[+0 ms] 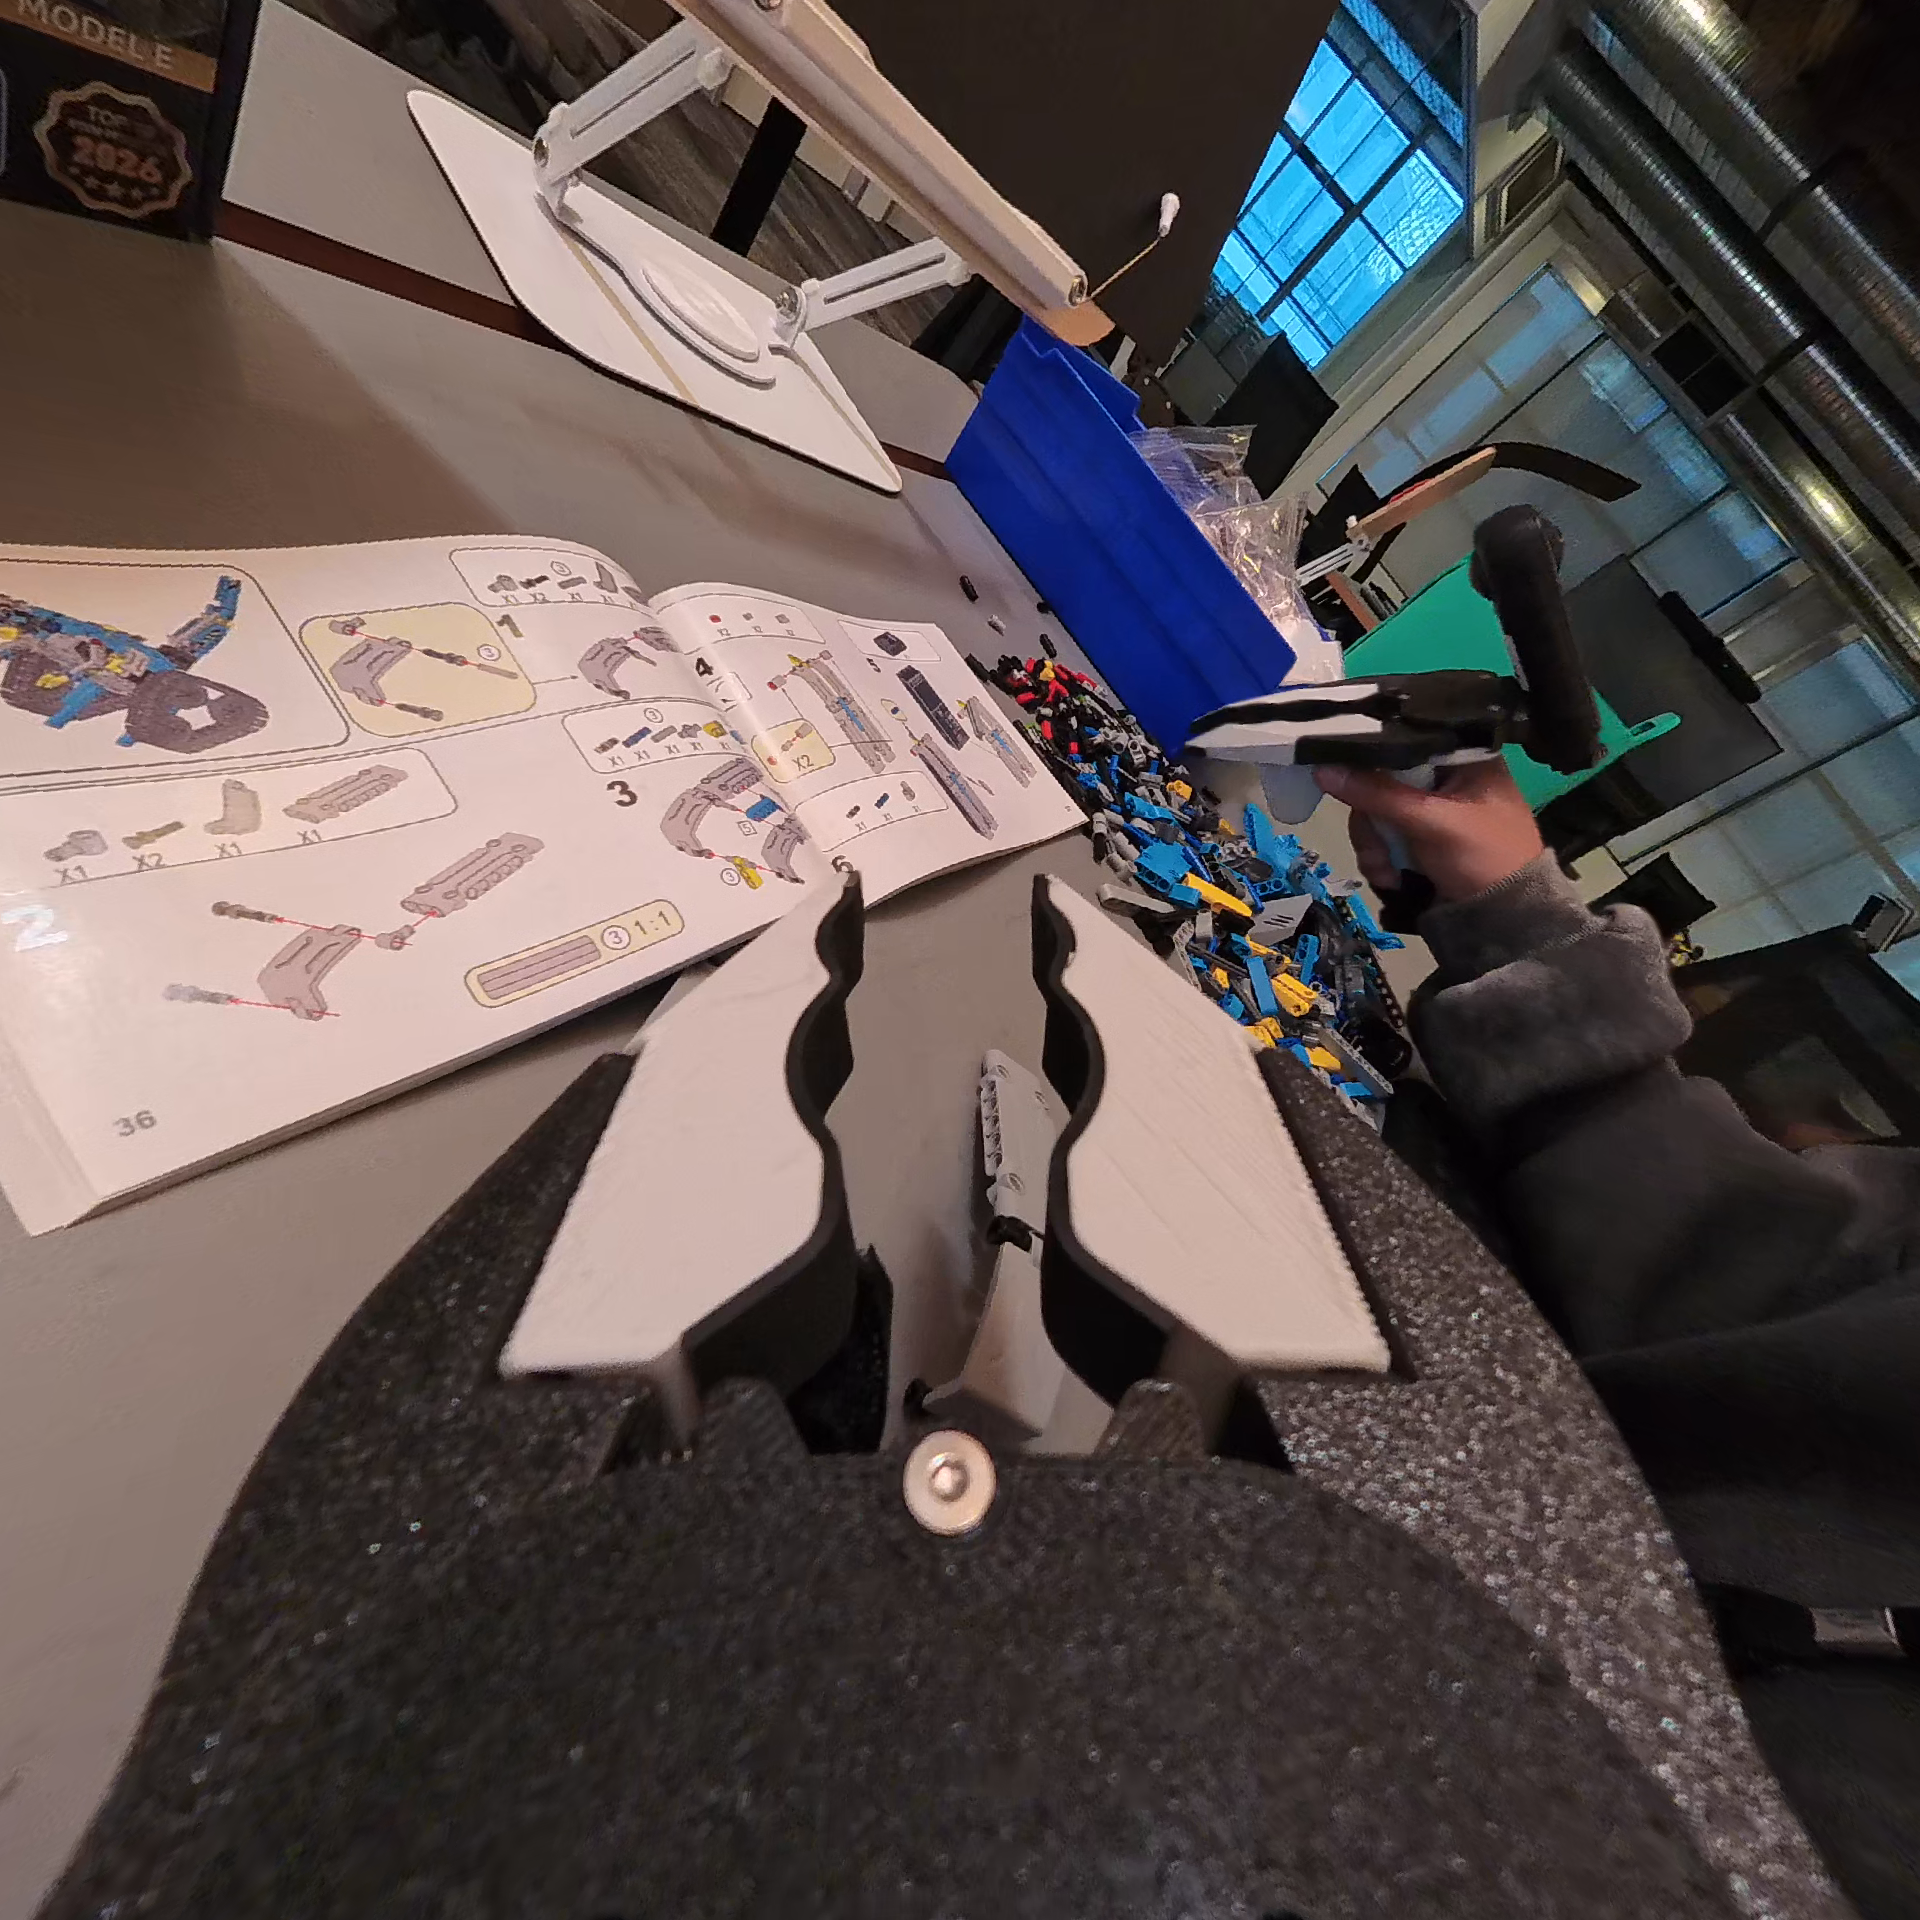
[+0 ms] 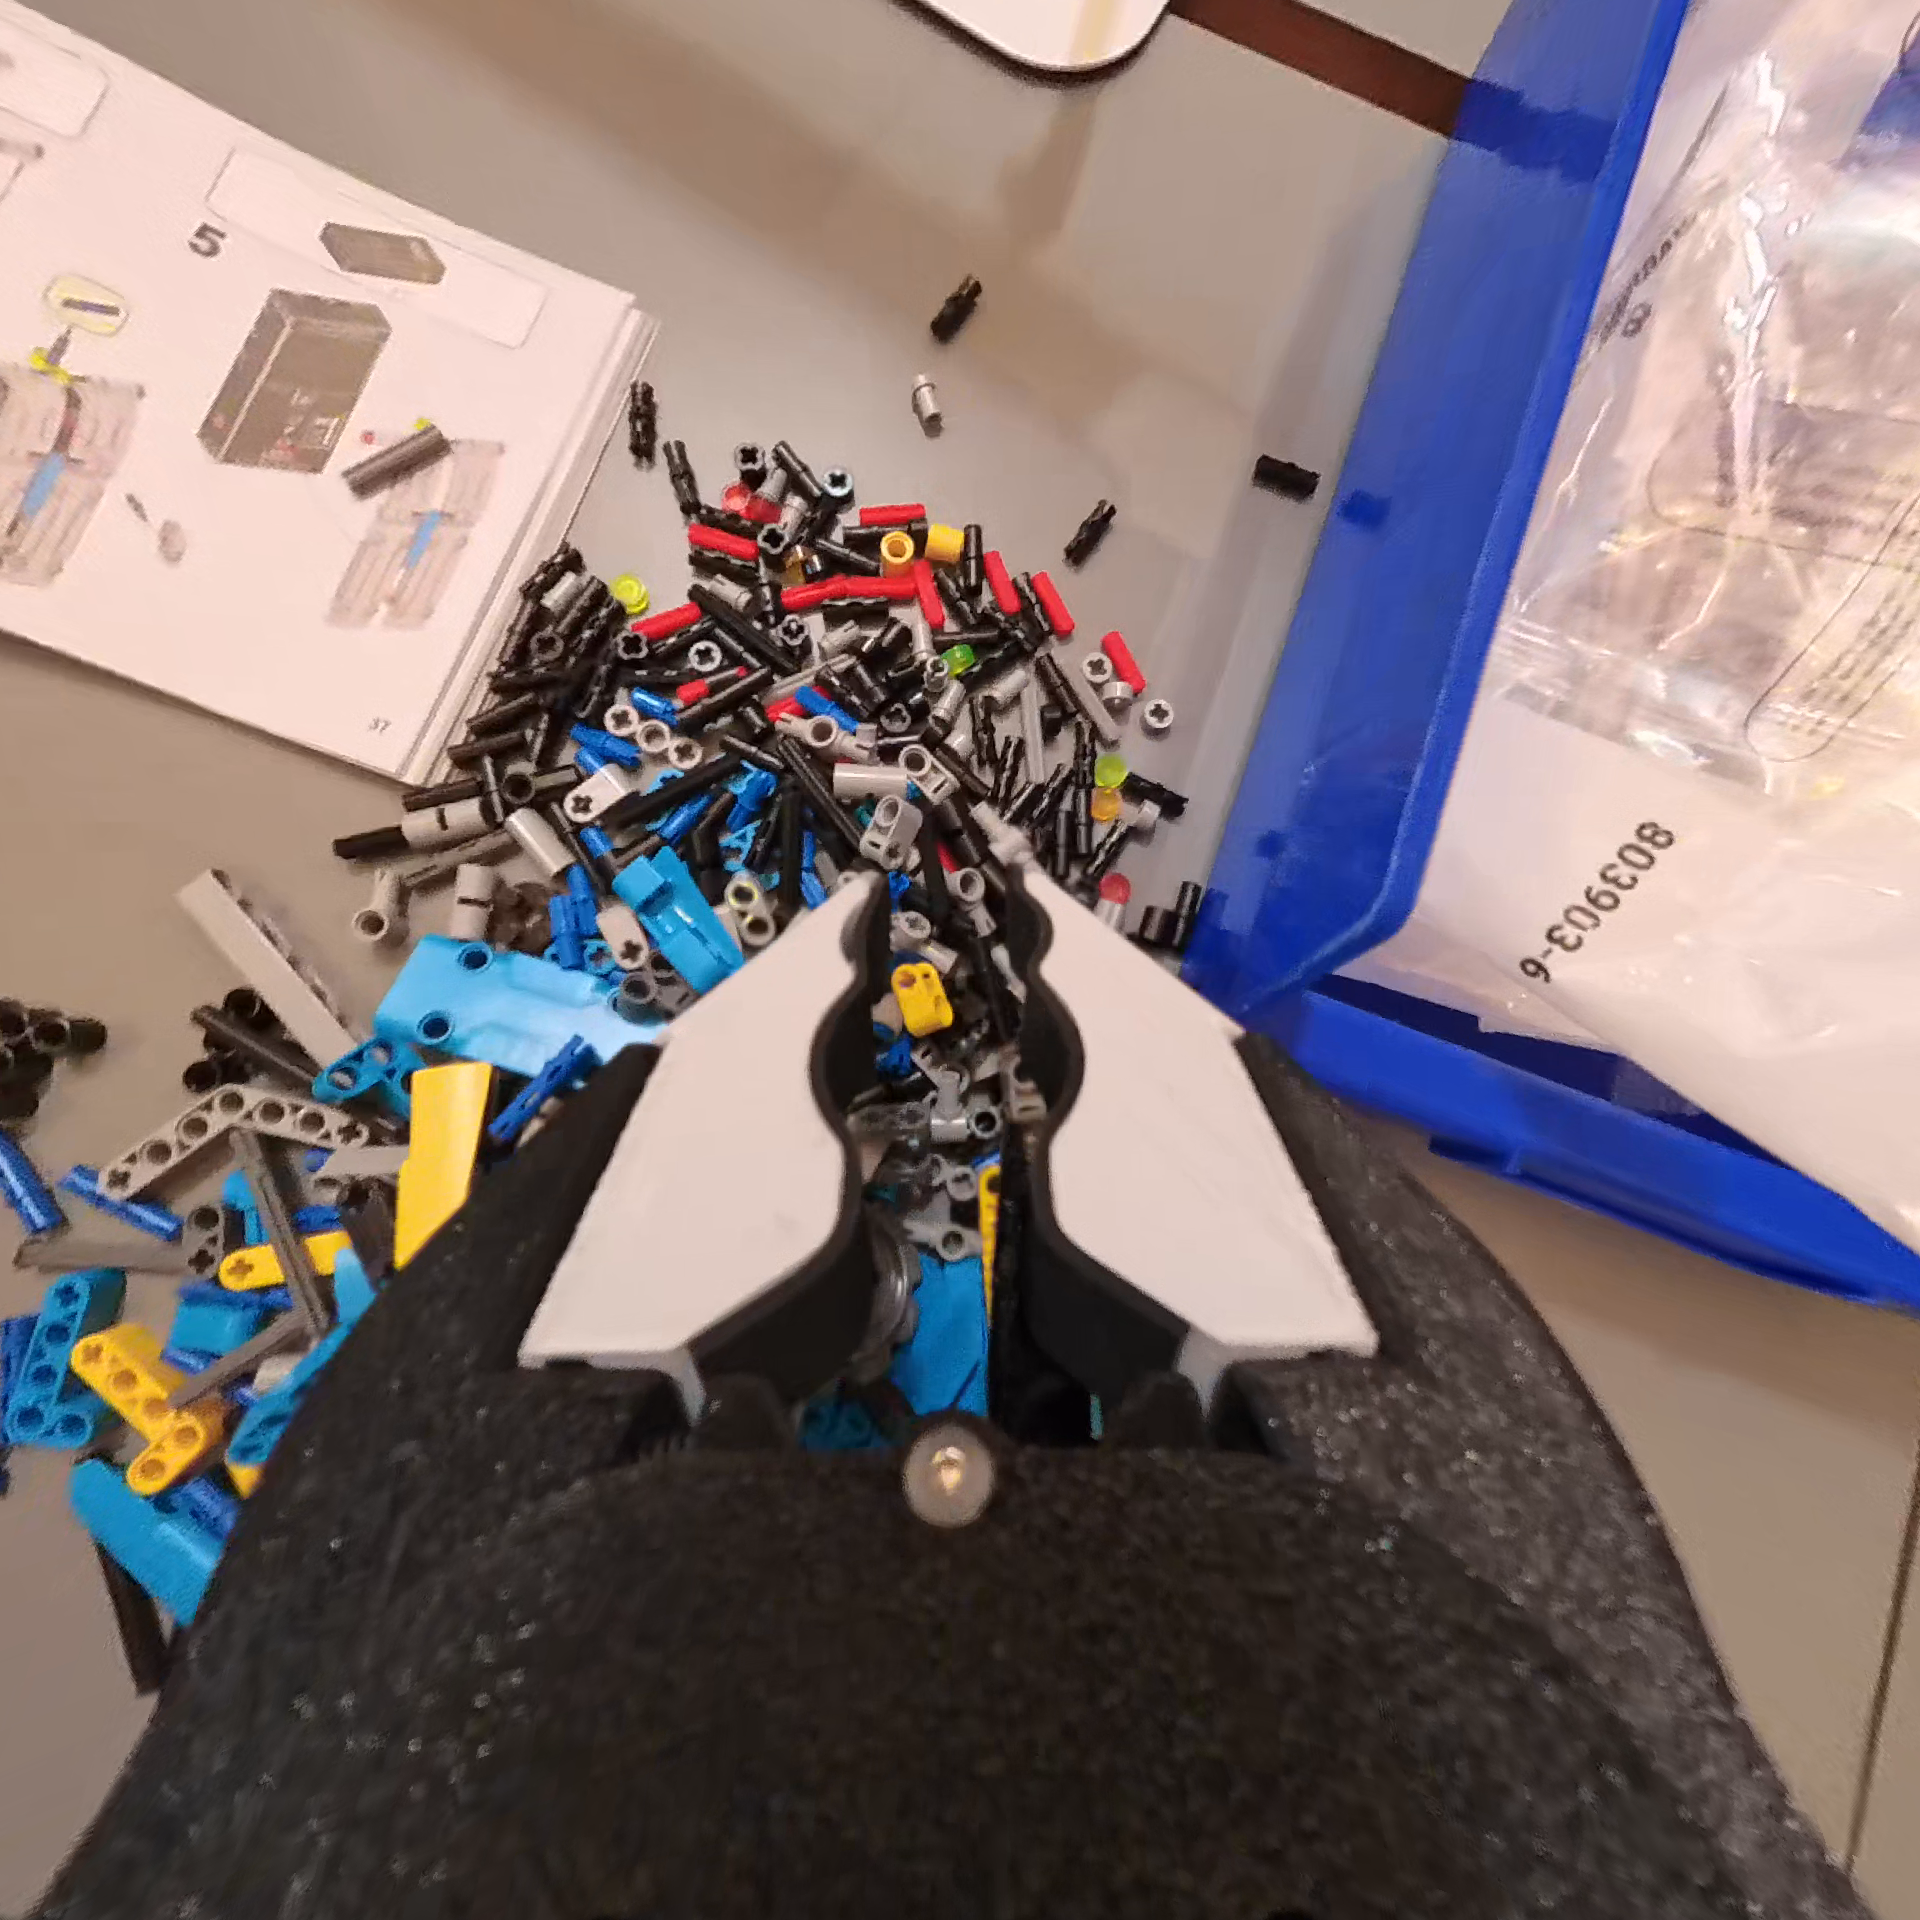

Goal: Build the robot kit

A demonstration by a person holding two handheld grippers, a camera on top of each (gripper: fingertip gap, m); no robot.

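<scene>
Where the left gripper (image 1: 945, 894) sits low over the grey tabletop (image 1: 312, 416), its jaws are spread wide and pinch nothing. A pale grey beam with a row of holes (image 1: 1013, 1132) lies in the gap, close against the inner face of the right-hand finger; whether it touches that finger I cannot tell. Just past the fingertips an open instruction booklet (image 1: 364, 831) lies flat, showing numbered building steps.

The right gripper (image 2: 951, 883) hangs over a heap of small building pieces (image 2: 831, 675). Its jaws are parted, more narrowly than the left pair, and nothing is caught between them. A small yellow connector (image 2: 922, 997) shows through the gap, lying among grey and black bits of the heap below. Blue, yellow and grey beams lie on the near left side of the heap; black pins and red rods make up its far side, and a few loose pins (image 2: 956, 307) are scattered beyond it. The booklet's corner lies just beside the heap on the left.

Right of the heap, touching its edge, stands a blue bin (image 2: 1403, 623) holding clear plastic bags (image 2: 1714, 520). In the left wrist view a hand (image 1: 1455, 831) in a grey fleece sleeve (image 1: 1538, 997) grips the right gripper's handle. Farther back stand a white stand base (image 1: 623, 281) and a dark box (image 1: 104, 114).
</scene>
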